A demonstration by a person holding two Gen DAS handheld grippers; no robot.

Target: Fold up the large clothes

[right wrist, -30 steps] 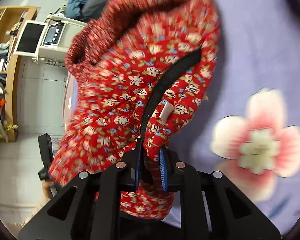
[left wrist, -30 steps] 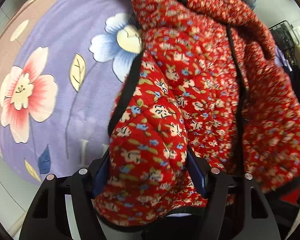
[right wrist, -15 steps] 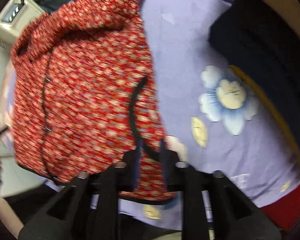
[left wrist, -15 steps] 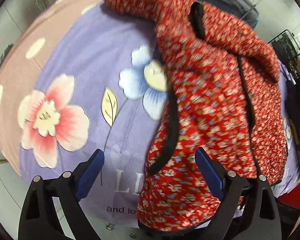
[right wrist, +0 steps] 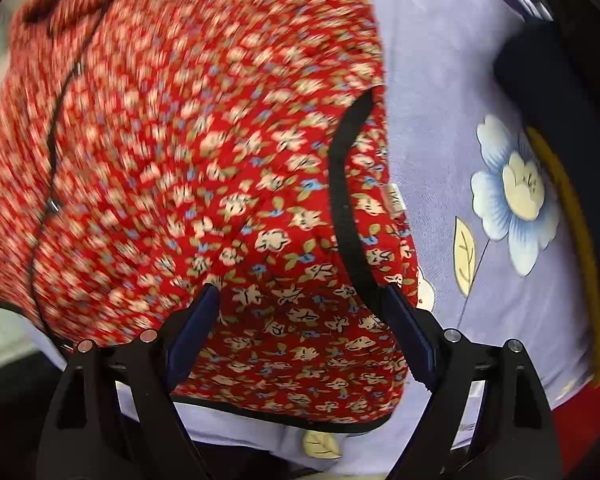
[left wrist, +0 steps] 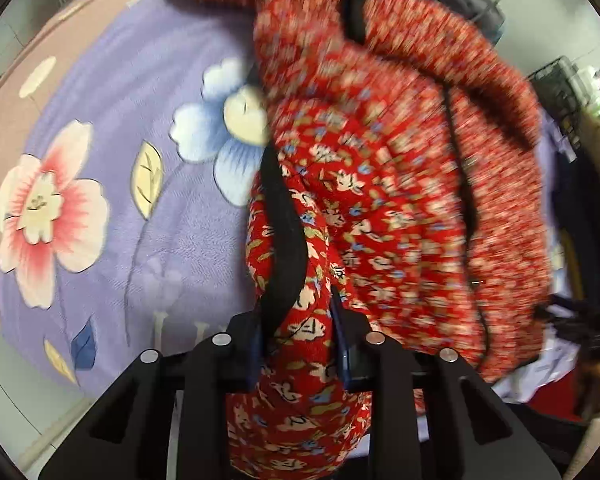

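A red quilted floral jacket (left wrist: 384, 184) with black trim lies on a purple flowered bedsheet (left wrist: 112, 184). My left gripper (left wrist: 300, 328) is shut on a bunched fold of the jacket's trimmed edge, lifting it off the sheet. In the right wrist view the jacket (right wrist: 204, 168) spreads over the sheet (right wrist: 452, 120). My right gripper (right wrist: 300, 320) is open, its blue pads (right wrist: 196, 320) wide apart on either side of the jacket's hem, just above the fabric. The view is motion-blurred.
A dark garment or cushion (right wrist: 572, 120) with a yellow edge lies at the right of the sheet. Dark clothes and a rack (left wrist: 572, 92) stand at the right in the left wrist view. The bed's near edge shows below both grippers.
My left gripper, open half a second ago, has closed on the jacket's edge. My right gripper, shut on the jacket before, has opened and let it go.
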